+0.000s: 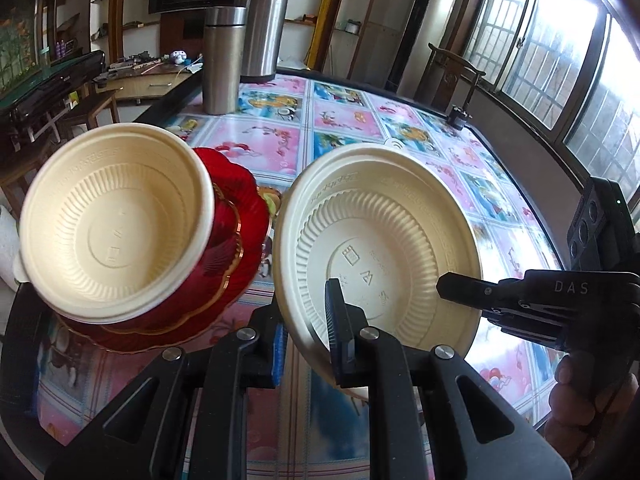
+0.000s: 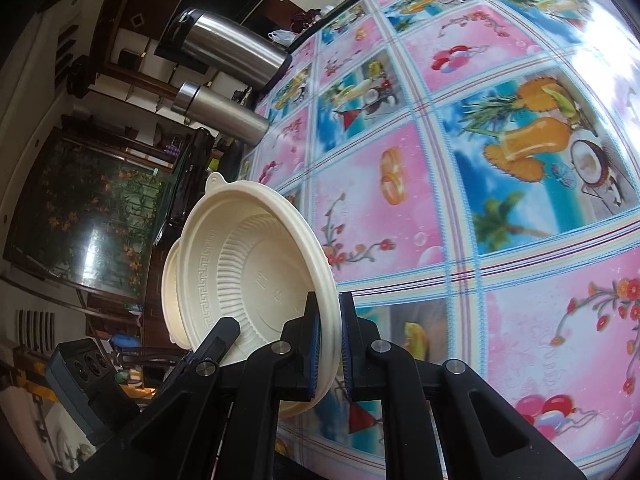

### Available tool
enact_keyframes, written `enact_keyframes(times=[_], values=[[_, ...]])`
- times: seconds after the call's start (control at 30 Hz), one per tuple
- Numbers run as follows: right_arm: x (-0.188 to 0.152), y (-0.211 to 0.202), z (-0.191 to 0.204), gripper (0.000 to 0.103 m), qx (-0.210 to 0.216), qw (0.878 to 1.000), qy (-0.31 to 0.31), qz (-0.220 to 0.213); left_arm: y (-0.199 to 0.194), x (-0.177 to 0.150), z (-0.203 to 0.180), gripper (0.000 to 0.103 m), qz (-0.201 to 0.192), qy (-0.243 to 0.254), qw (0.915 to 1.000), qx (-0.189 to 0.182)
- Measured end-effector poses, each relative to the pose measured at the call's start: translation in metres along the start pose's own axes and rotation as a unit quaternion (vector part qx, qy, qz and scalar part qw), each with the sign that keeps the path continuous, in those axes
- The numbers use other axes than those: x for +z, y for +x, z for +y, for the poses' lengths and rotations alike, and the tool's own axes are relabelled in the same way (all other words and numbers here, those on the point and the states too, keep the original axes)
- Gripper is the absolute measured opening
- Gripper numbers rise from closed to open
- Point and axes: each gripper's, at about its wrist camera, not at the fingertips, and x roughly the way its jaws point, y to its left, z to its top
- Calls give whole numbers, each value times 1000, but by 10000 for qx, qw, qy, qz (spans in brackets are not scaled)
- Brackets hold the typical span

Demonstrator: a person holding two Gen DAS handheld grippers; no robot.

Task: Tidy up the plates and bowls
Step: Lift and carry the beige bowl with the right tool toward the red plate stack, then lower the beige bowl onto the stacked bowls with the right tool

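Gripping cream plate (image 1: 380, 240) rim w/ left tongs (image 1: 308, 332), clenched, plate tilted above bench (image 1: 280, 144) | right tongs (image 2: 329, 344) clenched on same plate's rim | cream bowl (image 1: 116, 220) sits in red plates (image 1: 236, 248) to the left | steel flasks (image 1: 224, 60) at far edge

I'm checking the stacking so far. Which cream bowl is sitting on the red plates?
The deeper cream bowl, resting on the red plates. The other, the shallow cream bowl, is held off the table by both grippers.

My right gripper (image 2: 328, 344) clamped on the cream bowl's (image 2: 256, 268) rim, above the patterned tablecloth (image 2: 500, 200).
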Motion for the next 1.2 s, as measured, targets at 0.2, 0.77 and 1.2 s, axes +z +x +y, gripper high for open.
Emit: enact_keyframes(times=[0.2, 0.77, 1.2], values=[[-4, 7, 17, 9, 45, 9999, -128, 61, -12, 1, 14, 14, -130, -56, 9999, 33], [0, 15, 69, 11, 175, 9985, -526, 39, -31, 8, 45, 14, -481, -220, 9985, 172], [7, 37, 102, 12, 213, 9965, -803, 134, -37, 13, 71, 14, -649, -501, 9959, 371]])
